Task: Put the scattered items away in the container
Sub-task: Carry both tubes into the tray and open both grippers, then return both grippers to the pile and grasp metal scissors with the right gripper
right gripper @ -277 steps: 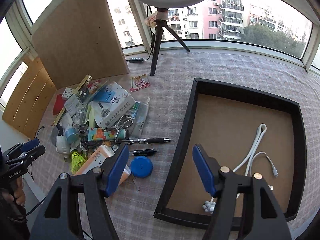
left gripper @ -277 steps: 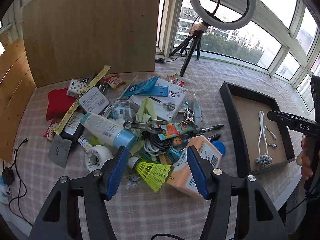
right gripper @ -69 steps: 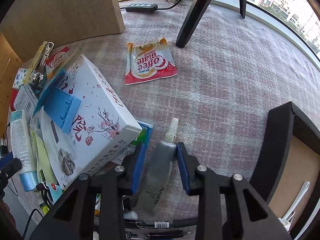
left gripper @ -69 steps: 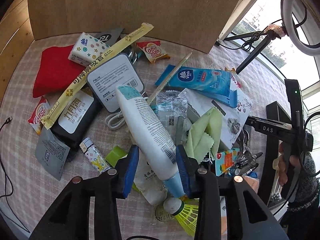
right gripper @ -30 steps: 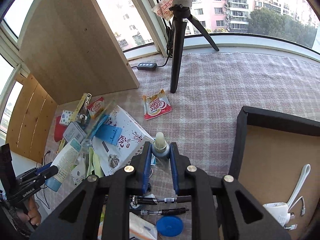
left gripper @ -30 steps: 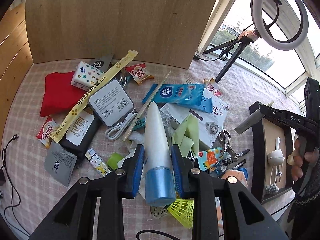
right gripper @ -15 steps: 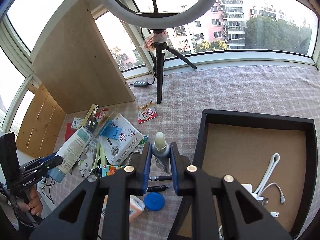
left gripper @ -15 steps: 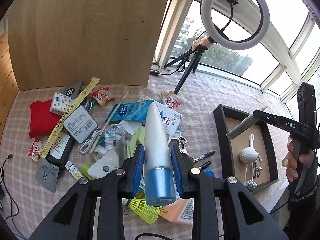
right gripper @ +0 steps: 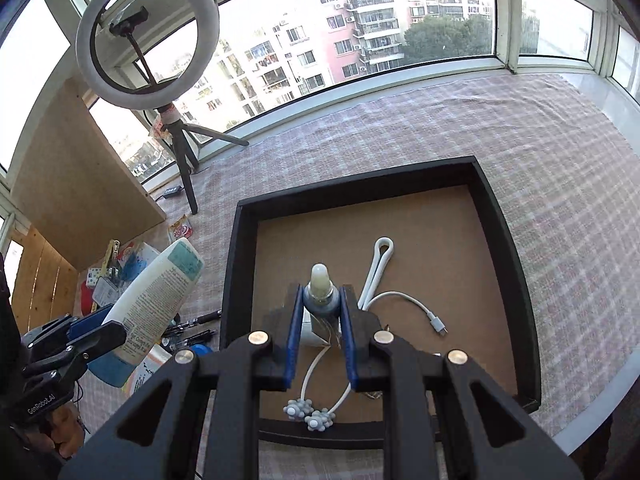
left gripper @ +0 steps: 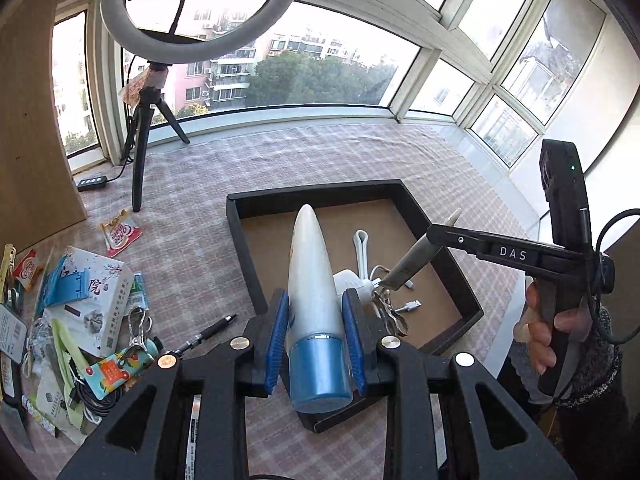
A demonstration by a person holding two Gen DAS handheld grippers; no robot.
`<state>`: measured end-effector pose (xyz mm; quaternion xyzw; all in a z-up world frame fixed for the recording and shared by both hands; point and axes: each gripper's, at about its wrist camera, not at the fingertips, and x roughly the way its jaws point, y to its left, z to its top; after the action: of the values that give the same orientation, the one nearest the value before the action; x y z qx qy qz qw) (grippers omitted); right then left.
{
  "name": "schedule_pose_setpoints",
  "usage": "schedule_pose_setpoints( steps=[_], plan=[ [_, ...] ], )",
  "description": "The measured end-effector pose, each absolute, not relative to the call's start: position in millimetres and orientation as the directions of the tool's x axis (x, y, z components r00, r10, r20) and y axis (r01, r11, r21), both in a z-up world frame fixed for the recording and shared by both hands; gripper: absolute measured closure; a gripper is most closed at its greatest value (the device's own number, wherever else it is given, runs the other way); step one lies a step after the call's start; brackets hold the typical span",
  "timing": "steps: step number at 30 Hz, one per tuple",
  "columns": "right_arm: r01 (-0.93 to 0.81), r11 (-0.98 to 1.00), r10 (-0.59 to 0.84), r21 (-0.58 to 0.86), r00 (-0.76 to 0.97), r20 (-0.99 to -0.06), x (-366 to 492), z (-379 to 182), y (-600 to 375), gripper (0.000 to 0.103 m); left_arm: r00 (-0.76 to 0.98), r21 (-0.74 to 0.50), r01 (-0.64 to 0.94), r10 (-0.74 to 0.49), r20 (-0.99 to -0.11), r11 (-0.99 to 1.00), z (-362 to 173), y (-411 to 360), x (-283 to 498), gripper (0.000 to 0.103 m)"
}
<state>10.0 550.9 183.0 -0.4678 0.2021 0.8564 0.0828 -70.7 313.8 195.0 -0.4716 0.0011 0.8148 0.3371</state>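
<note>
L hand-held gripper (left gripper: 316, 334) grips lotion tube (left gripper: 314, 296), R (right gripper: 320, 322) glue tube (right gripper: 320, 292), over tray (right gripper: 508, 240)

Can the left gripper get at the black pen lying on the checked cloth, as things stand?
Probably not yet. The left gripper is shut on the white lotion tube with the blue cap, so its jaws are full. The black pen itself lies uncovered beside the black tray; the tube would have to go first.

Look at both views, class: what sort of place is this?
Probably a glazed balcony or sunroom in a high flat, set up for filming: curved windows facing apartment blocks, a ring light on a tripod, and a cloth-covered surface with household clutter.
</note>
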Motion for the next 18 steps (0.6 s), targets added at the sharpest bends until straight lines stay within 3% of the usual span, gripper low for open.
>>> schedule_pose_setpoints(
  steps=[3,4,5,6,18],
  plan=[
    [-0.378,-0.905,0.024,0.195,-0.504,-0.864,14,177,562,0.080,-0.318,-0.276,-0.603,0.542,-0.778,-0.748,191,345,-66,0.076],
    [-0.408,-0.898,0.059,0.164,-0.483,-0.874,15,175,566,0.065,-0.312,-0.266,-0.607,0.532,-0.787,-0.749,189,352,-66,0.073],
    [-0.427,-0.892,0.084,0.145,-0.473,-0.877,15,174,569,0.059,-0.310,-0.263,-0.601,0.523,-0.794,-0.755,187,357,-66,0.061],
    [-0.436,-0.889,0.098,0.142,-0.482,-0.871,17,174,571,0.055,-0.311,-0.265,-0.596,0.523,-0.794,-0.758,186,358,-66,0.056],
    [-0.364,-0.916,0.035,0.168,-0.489,-0.871,-6,162,541,0.055,-0.318,-0.293,-0.533,0.509,-0.800,-0.794,179,316,-68,0.056]
  ],
)
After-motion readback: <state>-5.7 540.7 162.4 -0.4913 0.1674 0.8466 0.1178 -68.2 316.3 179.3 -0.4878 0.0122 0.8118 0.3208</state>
